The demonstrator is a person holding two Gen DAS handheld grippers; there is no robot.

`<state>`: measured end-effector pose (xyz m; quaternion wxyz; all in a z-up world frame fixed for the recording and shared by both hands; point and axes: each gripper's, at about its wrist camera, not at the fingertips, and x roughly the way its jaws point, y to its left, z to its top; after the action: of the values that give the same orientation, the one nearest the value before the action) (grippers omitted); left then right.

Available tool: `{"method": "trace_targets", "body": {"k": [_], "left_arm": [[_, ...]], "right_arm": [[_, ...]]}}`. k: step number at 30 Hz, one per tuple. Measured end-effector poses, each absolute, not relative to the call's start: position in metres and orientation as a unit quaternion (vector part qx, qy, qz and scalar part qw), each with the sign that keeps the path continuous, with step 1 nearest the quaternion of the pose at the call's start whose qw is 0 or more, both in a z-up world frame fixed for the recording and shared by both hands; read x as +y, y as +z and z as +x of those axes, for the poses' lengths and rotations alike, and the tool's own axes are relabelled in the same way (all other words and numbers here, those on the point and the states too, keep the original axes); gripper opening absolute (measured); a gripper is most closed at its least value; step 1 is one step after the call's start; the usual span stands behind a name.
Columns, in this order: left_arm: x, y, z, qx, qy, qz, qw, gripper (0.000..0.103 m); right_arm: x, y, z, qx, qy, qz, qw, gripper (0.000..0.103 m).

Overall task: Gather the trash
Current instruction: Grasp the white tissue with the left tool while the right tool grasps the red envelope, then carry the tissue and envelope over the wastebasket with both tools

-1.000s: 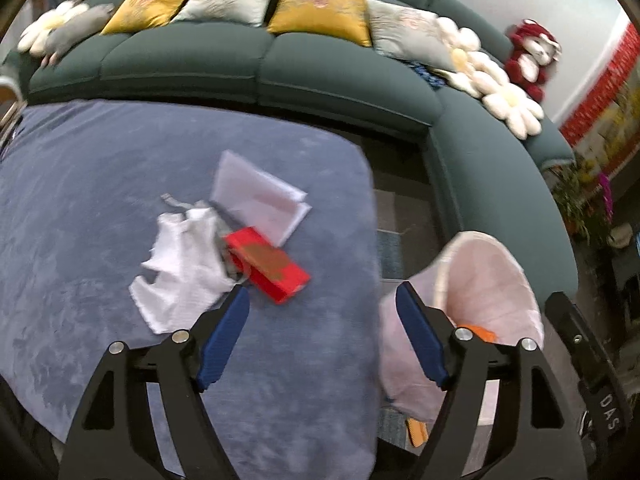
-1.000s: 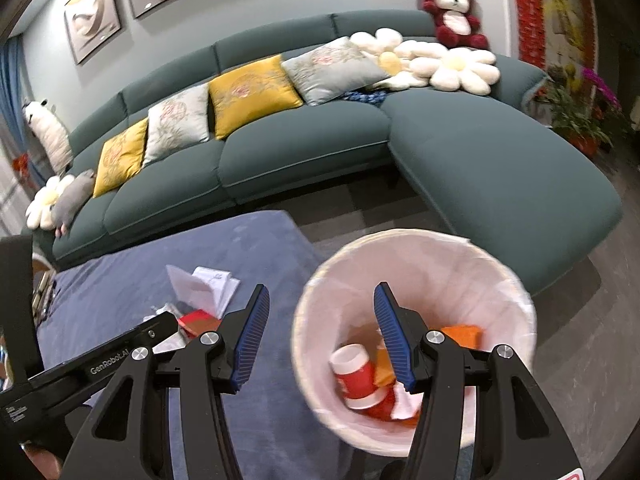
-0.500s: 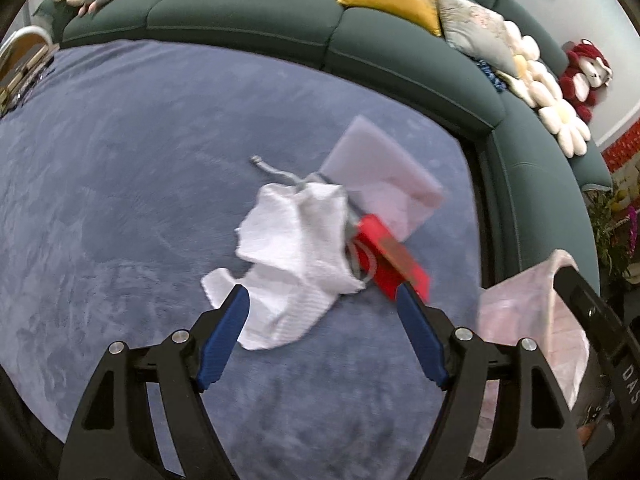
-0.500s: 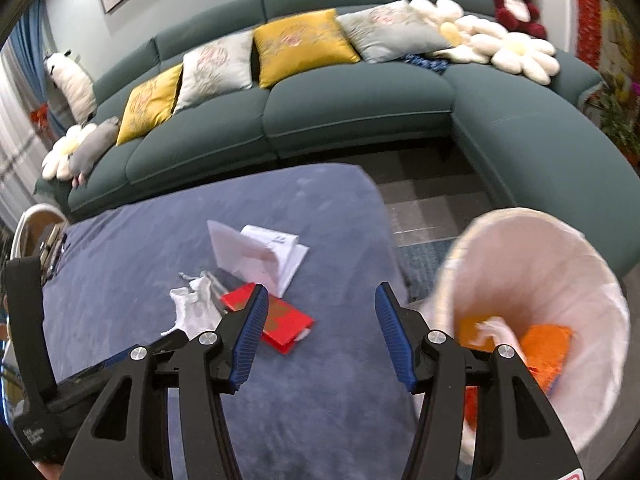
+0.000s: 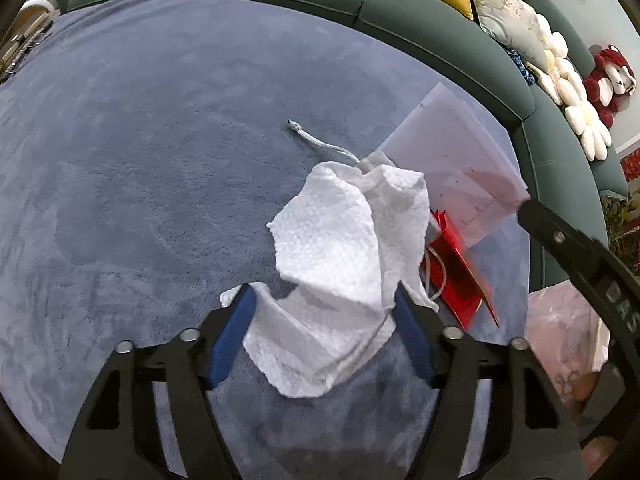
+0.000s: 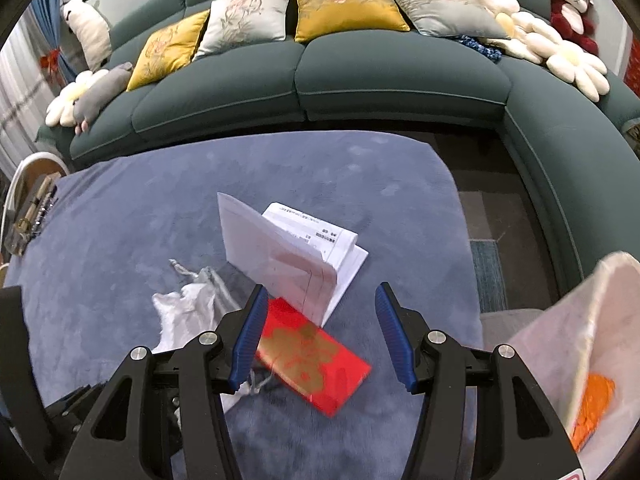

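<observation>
My left gripper [image 5: 324, 330] jaws spread astride the paper towel [image 5: 344, 256]; right gripper [image 6: 318, 338] jaws spread over the red envelope [image 6: 316, 364], folded paper [image 6: 280, 252] at 12 o'clock.

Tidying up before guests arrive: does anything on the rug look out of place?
Yes. A crumpled paper towel, a red envelope and a folded white paper standing half open lie strewn together on the blue rug.

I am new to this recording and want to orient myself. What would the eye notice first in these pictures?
First, the crumpled white paper towel on the blue carpet, lying between the fingers of the open left claw. Beside it, a bright red envelope with gold print lies below the open right claw, partly under a folded white paper. At the right edge stands a bin lined with a white bag.
</observation>
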<state>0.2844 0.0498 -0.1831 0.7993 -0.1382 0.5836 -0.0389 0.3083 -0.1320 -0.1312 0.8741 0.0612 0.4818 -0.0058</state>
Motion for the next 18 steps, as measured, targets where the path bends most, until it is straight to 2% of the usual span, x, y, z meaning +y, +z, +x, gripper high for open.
{"method": "trace_targets", "body": {"k": [2, 3, 8, 9, 11, 12, 13, 16, 18], "left_arm": [[0.048, -0.186, 0.287, 0.587, -0.044, -0.141, 0.796, 0.047], [0.048, -0.187, 0.288, 0.588, -0.045, -0.140, 0.795, 0.046], [0.047, -0.187, 0.292, 0.589, -0.051, -0.138, 0.794, 0.020], [0.048, -0.185, 0.292, 0.588, -0.052, -0.139, 0.795, 0.016], [0.048, -0.182, 0.292, 0.585, -0.051, -0.139, 0.797, 0.011], [0.050, -0.179, 0.291, 0.581, -0.049, -0.141, 0.800, 0.009], [0.052, -0.177, 0.291, 0.579, -0.048, -0.143, 0.801, 0.008], [0.056, -0.168, 0.290, 0.571, -0.043, -0.150, 0.806, 0.007], [0.057, -0.159, 0.289, 0.564, -0.041, -0.151, 0.811, 0.007]], "right_arm": [[-0.131, -0.137, 0.317, 0.485, -0.006, 0.059, 0.872, 0.054], [-0.129, -0.140, 0.321, 0.487, -0.005, 0.057, 0.872, 0.054], [-0.120, -0.149, 0.335, 0.491, 0.001, 0.050, 0.870, 0.052], [-0.119, -0.150, 0.337, 0.492, 0.002, 0.050, 0.869, 0.049], [-0.116, -0.151, 0.337, 0.491, 0.002, 0.050, 0.870, 0.032], [-0.115, -0.150, 0.337, 0.491, 0.001, 0.050, 0.870, 0.026], [-0.114, -0.149, 0.336, 0.490, 0.003, 0.053, 0.870, 0.014], [-0.116, -0.141, 0.332, 0.482, 0.008, 0.066, 0.874, 0.004], [-0.117, -0.130, 0.329, 0.470, 0.005, 0.068, 0.880, 0.001]]}}
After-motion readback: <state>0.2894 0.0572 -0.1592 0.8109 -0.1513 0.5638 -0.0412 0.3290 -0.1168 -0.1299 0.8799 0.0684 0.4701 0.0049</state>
